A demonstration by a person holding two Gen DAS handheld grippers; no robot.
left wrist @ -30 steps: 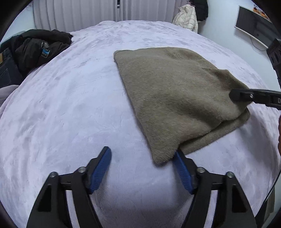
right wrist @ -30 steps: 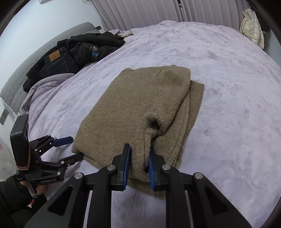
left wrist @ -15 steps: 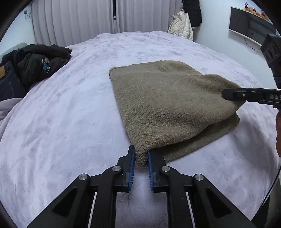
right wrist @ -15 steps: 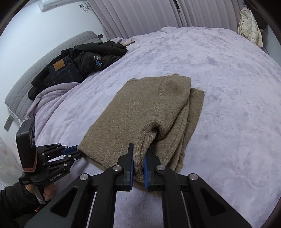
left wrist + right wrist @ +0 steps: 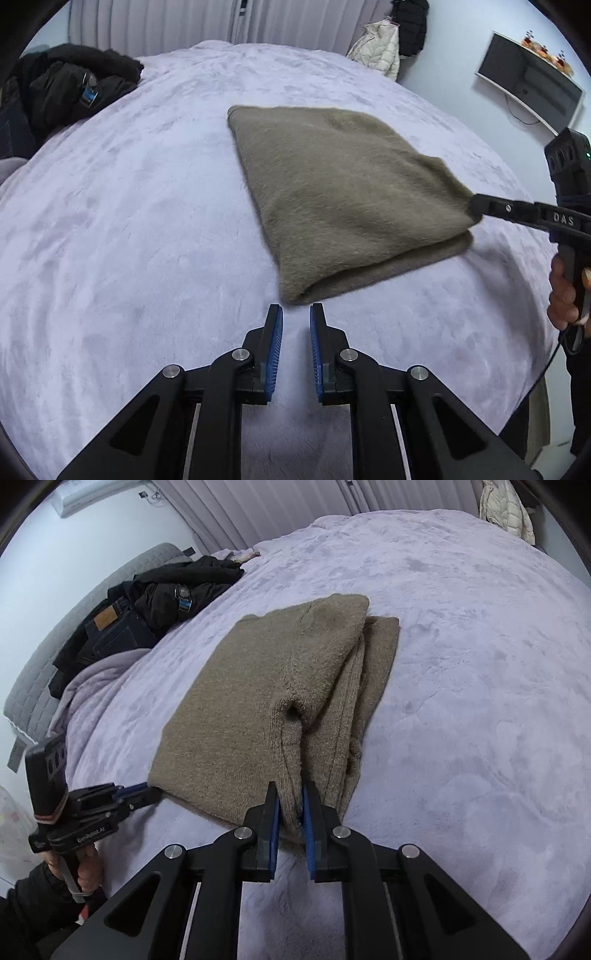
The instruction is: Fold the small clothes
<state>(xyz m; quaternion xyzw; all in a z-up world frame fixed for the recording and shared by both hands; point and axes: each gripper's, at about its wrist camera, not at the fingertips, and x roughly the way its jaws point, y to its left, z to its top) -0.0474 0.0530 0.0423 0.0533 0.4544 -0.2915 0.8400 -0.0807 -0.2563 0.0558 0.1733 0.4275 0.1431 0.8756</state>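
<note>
A folded olive-brown knit sweater (image 5: pixel 343 199) lies on the lilac bed; it also shows in the right wrist view (image 5: pixel 273 701). My left gripper (image 5: pixel 296 314) sits just in front of the sweater's near corner, its jaws slightly apart with nothing between them. My right gripper (image 5: pixel 290 801) is shut on the sweater's near folded edge. In the left wrist view the right gripper (image 5: pixel 480 206) touches the sweater's right side. In the right wrist view the left gripper (image 5: pixel 144 794) sits at the sweater's left corner.
The lilac plush bedspread (image 5: pixel 129 229) covers the bed. A pile of black jackets and jeans (image 5: pixel 147 605) lies at the headboard side, also in the left wrist view (image 5: pixel 66 88). A cream jacket (image 5: pixel 380 51) hangs by the curtains. A wall screen (image 5: pixel 532 88) is at right.
My left gripper closed on the sweater's near corner, then let it go and drew back a little, jaws now slightly apart. The right gripper has stayed shut on the sweater's edge.
</note>
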